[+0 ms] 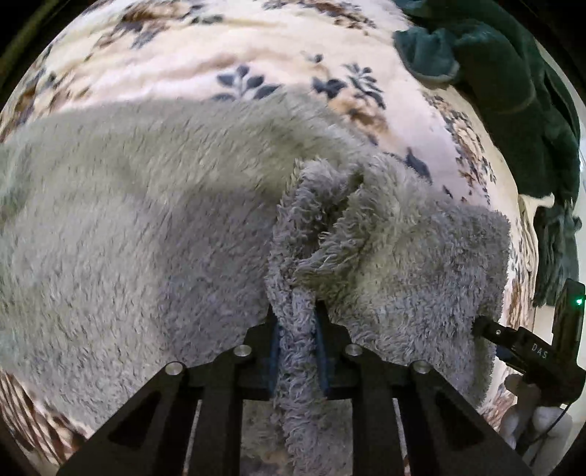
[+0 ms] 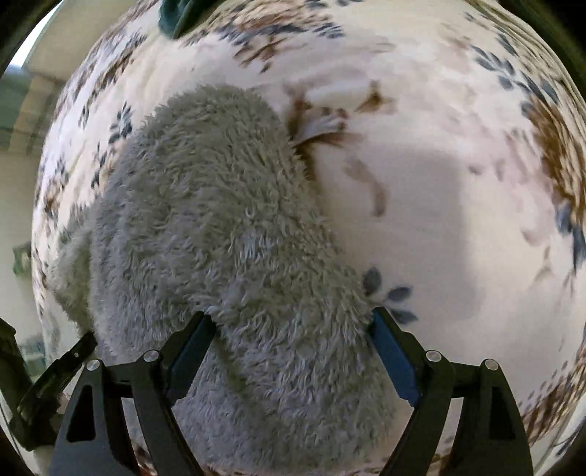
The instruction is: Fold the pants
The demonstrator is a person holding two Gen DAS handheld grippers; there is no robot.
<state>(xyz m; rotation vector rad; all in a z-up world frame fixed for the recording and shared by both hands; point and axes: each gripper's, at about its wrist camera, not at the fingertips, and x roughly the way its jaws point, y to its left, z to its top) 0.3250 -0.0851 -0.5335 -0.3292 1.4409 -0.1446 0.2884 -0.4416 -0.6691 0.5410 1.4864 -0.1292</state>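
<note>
The grey fluffy pants (image 1: pixel 128 219) lie spread on a floral blanket (image 1: pixel 183 55). My left gripper (image 1: pixel 297 311) is shut on a bunched fold of the pants, lifted a little off the blanket. In the right wrist view a leg of the pants (image 2: pixel 219 219) runs from upper middle down between the fingers. My right gripper (image 2: pixel 289 318) is open, its jaws wide on either side of the fabric, not pinching it. The right gripper also shows at the left wrist view's right edge (image 1: pixel 487 329), at the pants' hem.
A dark green garment (image 1: pixel 494 73) lies at the blanket's upper right; a bit of it shows at the top of the right wrist view (image 2: pixel 175 18). The blanket (image 2: pixel 421 201) stretches bare to the right of the pants. A wall shows at the far left (image 2: pixel 18 164).
</note>
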